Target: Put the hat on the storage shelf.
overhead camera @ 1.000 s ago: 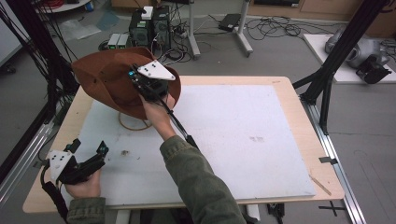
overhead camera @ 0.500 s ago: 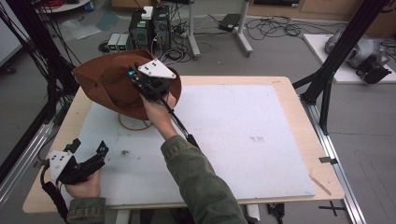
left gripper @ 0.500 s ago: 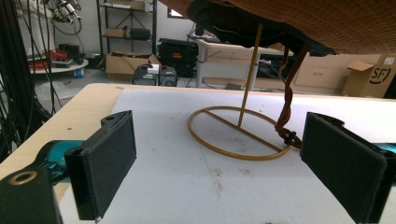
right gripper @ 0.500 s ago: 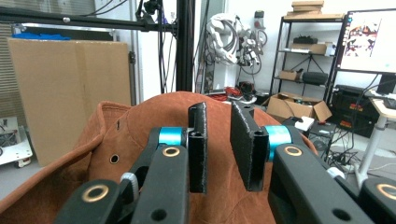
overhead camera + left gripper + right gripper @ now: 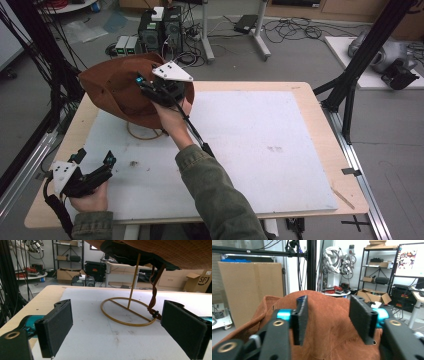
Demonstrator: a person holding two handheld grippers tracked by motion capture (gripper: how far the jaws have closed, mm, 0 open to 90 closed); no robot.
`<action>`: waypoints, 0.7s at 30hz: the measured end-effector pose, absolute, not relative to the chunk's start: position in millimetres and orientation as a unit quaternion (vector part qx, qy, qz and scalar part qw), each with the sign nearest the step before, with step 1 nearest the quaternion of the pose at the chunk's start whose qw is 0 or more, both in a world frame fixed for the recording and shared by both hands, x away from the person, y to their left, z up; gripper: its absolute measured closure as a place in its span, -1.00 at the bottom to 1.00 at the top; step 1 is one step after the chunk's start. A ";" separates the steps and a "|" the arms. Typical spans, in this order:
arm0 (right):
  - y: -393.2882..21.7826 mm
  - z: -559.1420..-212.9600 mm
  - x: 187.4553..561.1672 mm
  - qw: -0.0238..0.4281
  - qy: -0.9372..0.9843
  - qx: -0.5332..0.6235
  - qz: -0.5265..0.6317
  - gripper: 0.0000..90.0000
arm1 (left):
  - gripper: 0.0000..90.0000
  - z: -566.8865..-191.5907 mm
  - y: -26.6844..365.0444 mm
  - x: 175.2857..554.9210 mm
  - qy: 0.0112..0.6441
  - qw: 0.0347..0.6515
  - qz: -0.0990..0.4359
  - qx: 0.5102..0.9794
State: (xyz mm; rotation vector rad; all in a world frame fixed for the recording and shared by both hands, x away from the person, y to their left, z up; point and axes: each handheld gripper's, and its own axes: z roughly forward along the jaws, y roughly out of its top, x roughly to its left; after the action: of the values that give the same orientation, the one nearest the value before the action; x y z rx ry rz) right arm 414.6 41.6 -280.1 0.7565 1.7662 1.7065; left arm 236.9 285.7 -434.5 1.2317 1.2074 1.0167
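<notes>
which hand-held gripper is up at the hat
The right hand-held gripper: its open jaws sit over the brown hat on the stand. The left hand-held gripper is low at the table's near edge, apart from it.

A lab or workshop: computer towers (image 5: 159, 31) and loose cables (image 5: 295, 27) on the grey floor, metal shelves (image 5: 375, 267) with cardboard boxes (image 5: 68, 276), a monitor (image 5: 410, 260), black frame posts (image 5: 367, 52) around the table (image 5: 320, 110)

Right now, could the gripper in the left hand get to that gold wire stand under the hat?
Probably yes. The left gripper has its jaws open, facing the stand's ring across bare mat. The hat hangs above, not between them.
</notes>
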 end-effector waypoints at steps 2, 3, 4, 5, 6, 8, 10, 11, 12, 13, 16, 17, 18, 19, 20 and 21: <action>39.7 -279.8 415.8 0.280 0.661 0.284 0.636 -0.04 | -0.76 -434.3 285.6 237.0 0.507 0.539 0.428 0.518; 38.5 -279.5 416.3 0.279 0.662 0.285 0.635 -0.08 | -0.76 -434.3 285.6 237.1 0.507 0.539 0.428 0.519; 37.5 -279.4 416.5 0.279 0.662 0.286 0.634 -0.10 | -0.76 -434.3 285.5 237.2 0.507 0.539 0.429 0.519; 36.3 -279.3 416.2 0.283 0.661 0.287 0.633 -0.12 | -0.76 -434.2 285.5 237.2 0.506 0.539 0.429 0.519; 33.7 -279.1 416.3 0.284 0.659 0.288 0.634 -0.19 | -0.76 -434.2 285.6 237.3 0.506 0.539 0.429 0.519; 31.0 -279.0 416.9 0.284 0.657 0.292 0.634 -0.28 | -0.76 -434.1 285.6 237.5 0.507 0.538 0.429 0.520; 29.7 -278.9 417.2 0.285 0.657 0.295 0.633 -0.34 | -0.76 -434.1 285.4 237.5 0.506 0.538 0.429 0.520; 28.1 -278.9 417.7 0.287 0.655 0.296 0.633 -0.38 | -0.76 -434.0 285.3 237.4 0.506 0.538 0.429 0.520; 25.3 -278.7 418.1 0.288 0.654 0.300 0.632 -0.48 | -0.76 -434.0 285.0 237.5 0.506 0.538 0.429 0.520; 25.3 -278.7 418.1 0.288 0.654 0.300 0.632 -0.48 | -0.76 -434.1 284.9 237.6 0.505 0.538 0.430 0.520; 19.8 -278.7 417.1 0.294 0.656 0.299 0.627 -0.57 | -0.76 -434.3 284.6 238.0 0.505 0.537 0.430 0.521; 14.7 -278.6 416.1 0.302 0.655 0.300 0.624 -0.61 | -0.76 -434.2 284.3 238.3 0.504 0.537 0.430 0.521; 14.7 -278.6 416.1 0.302 0.655 0.300 0.624 -0.61 | -0.76 -434.2 284.3 238.3 0.504 0.537 0.430 0.521; 11.8 -278.7 415.6 0.306 0.654 0.302 0.622 -0.61 | -0.76 -434.1 284.1 238.2 0.505 0.537 0.429 0.523; 6.3 -278.8 414.7 0.309 0.654 0.303 0.620 -0.63 | -0.76 -434.0 284.0 238.2 0.505 0.536 0.429 0.523; 2.3 -278.9 414.3 0.312 0.653 0.306 0.618 -0.66 | -0.76 -434.1 283.7 238.3 0.505 0.536 0.430 0.522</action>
State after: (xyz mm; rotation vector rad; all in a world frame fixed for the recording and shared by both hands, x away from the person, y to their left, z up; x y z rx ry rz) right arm 414.3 2.3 -278.9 0.8065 1.7238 1.6319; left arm 238.3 283.7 -434.1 1.2432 1.2019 1.0232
